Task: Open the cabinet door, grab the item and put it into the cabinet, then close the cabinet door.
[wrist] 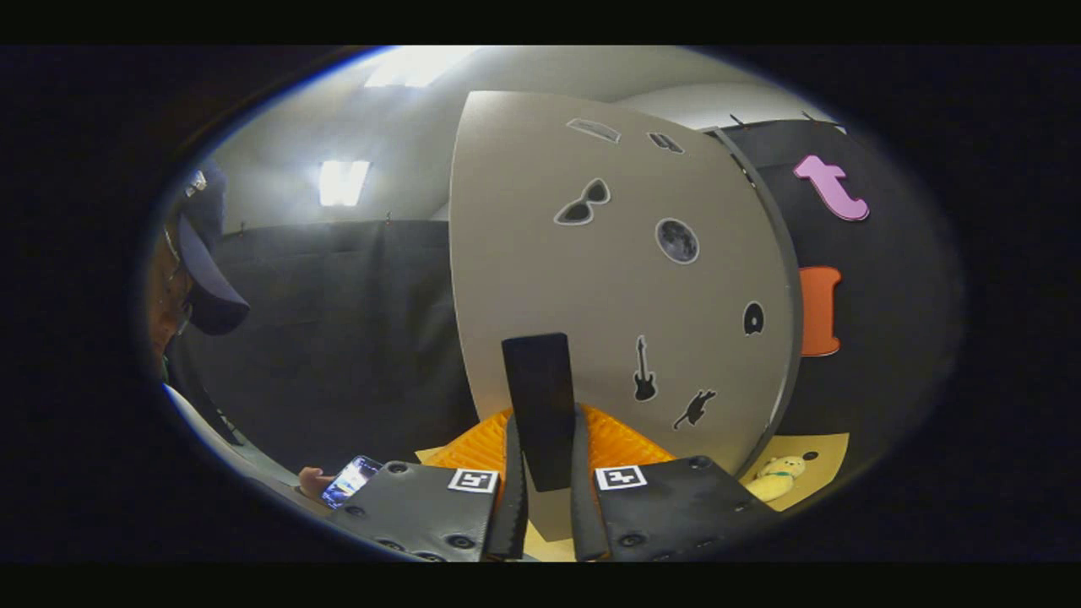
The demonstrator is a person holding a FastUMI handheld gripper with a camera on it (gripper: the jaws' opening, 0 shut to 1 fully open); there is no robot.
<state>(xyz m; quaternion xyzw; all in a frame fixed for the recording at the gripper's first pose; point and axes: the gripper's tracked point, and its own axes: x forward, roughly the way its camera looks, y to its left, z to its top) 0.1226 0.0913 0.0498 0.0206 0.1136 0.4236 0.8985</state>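
Handle, a dark upright bar (540, 405) on the grey sticker-dotted cabinet door (591, 279), clamped in the gripper (545, 498).
Judged step: swinging the door; follow its arc and keep both fingers square on the bar. Gripper points level at the door; the small yellow plush toy (779, 477) lies on the table (823, 456) off to its right, past the door's edge.
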